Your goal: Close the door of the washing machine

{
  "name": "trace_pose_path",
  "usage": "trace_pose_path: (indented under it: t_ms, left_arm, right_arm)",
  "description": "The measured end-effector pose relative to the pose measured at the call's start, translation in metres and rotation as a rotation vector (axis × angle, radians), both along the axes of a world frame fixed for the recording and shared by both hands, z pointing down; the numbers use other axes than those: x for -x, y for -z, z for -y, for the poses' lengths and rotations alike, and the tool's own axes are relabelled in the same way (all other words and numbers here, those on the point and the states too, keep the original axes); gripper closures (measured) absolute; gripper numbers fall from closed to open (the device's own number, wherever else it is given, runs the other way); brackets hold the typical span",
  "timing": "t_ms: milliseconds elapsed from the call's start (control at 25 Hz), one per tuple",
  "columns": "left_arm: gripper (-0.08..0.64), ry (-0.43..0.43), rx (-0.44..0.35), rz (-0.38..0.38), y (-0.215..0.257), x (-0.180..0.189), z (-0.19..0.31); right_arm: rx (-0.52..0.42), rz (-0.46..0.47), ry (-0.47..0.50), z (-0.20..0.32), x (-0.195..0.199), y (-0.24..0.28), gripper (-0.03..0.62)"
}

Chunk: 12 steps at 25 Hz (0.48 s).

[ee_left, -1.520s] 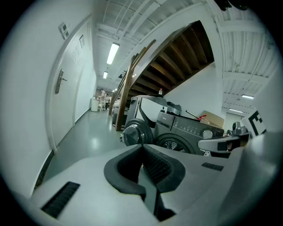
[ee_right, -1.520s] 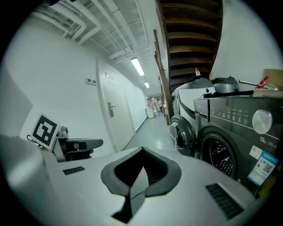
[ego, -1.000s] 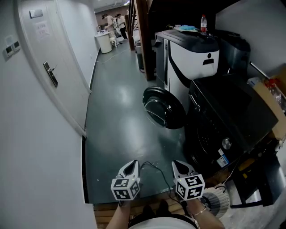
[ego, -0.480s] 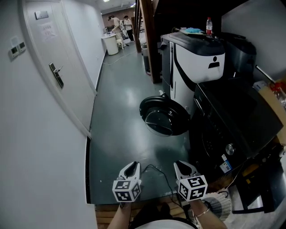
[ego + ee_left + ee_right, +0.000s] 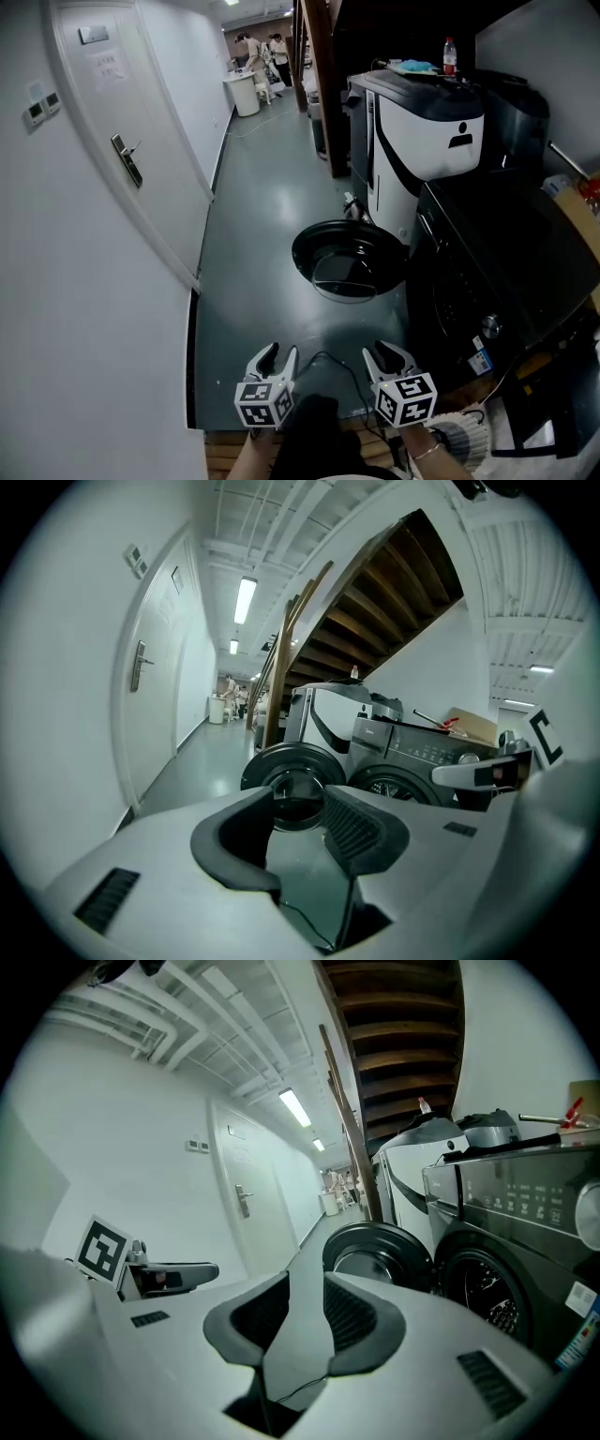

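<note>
Both tools are unloaded. The left tool (image 5: 278,356) and the right tool (image 5: 392,354) have just been opening, their jaws now stand partly apart, and nothing lies between the pads of either. They are held low and close to the person, well apart from the door (image 5: 349,262). The door stands swung wide out from the front of the dark washing machine (image 5: 506,253) over the corridor floor (image 5: 272,206), so the task has not yet started. Several faults are likely from this position. A dark cable (image 5: 323,361) lies on the floor just ahead of the tools, and a step toward the machine could snag it. A push on the domed centre of the door rather than its outer ring could let an open jaw slide off the curved surface. Parted jaws at the door's edge could be trapped between the door and the drum opening (image 5: 487,1302) as the gap shuts. A push that is too light may leave the door resting unlatched, while one that is too hard may make it rebound. Contact with one tool on the rim is the safer judgement.
</note>
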<state>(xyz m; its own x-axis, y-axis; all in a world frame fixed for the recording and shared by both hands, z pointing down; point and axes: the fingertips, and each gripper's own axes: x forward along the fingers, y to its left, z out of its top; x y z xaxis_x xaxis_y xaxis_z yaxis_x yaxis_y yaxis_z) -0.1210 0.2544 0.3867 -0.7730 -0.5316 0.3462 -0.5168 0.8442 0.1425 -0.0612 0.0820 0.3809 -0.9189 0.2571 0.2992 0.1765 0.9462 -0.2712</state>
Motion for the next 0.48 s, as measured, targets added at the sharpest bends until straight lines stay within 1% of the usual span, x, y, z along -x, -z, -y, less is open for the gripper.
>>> trace_pose_path:
  t_ms: [280,480]
  left_arm:
    - [0.379,0.014,0.006,-0.022,-0.013,0.037,-0.002]
    - [0.376,0.001,0.01,-0.034,-0.023,0.086,-0.002]
  right_arm:
    - [0.005,-0.02,0.009,0.001,0.039,-0.008,0.476]
    - [0.005,-0.037,-0.007,0.005,0.086,-0.012,0.475]
